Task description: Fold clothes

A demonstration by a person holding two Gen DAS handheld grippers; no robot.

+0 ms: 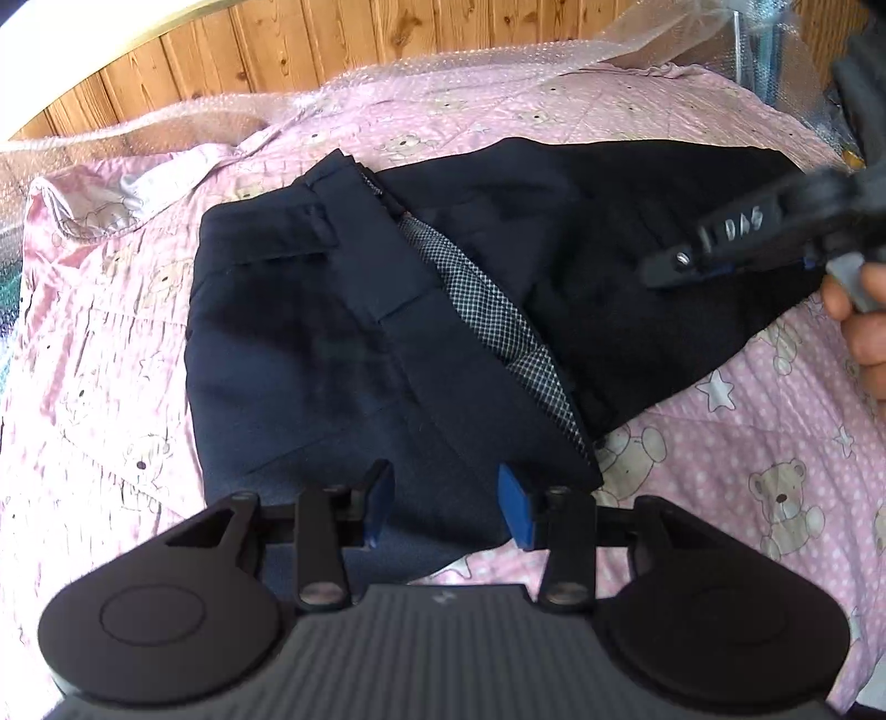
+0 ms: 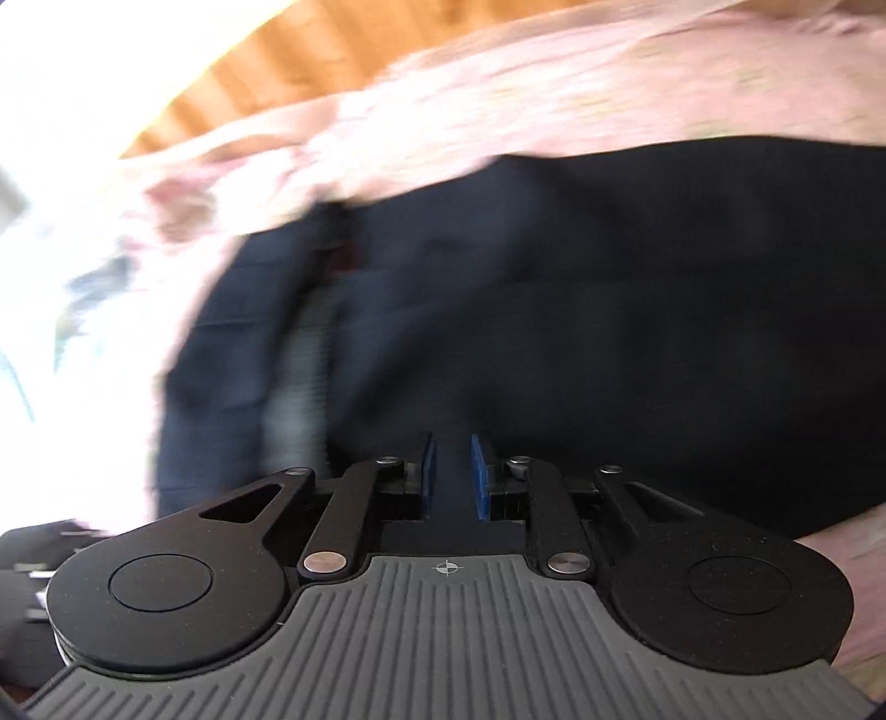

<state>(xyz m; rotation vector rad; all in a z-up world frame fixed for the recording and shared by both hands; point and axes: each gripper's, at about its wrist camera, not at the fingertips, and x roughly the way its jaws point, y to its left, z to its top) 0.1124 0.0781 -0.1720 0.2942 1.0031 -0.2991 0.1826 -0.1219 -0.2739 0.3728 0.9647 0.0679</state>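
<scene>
L tongs (image 1: 446,501) spread over navy trousers (image 1: 343,343); R tongs (image 2: 453,476) slightly parted, view blurred, grip unclear.

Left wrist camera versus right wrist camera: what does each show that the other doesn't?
Only the left wrist view shows the checked lining inside the dark trousers, the teddy-bear print on the pink bedspread, a hand, and the right gripper over the cloth. Only the right wrist view, blurred, shows the right gripper from behind, nearly closed. Both show trousers, bedspread, and wooden panelling.
</scene>
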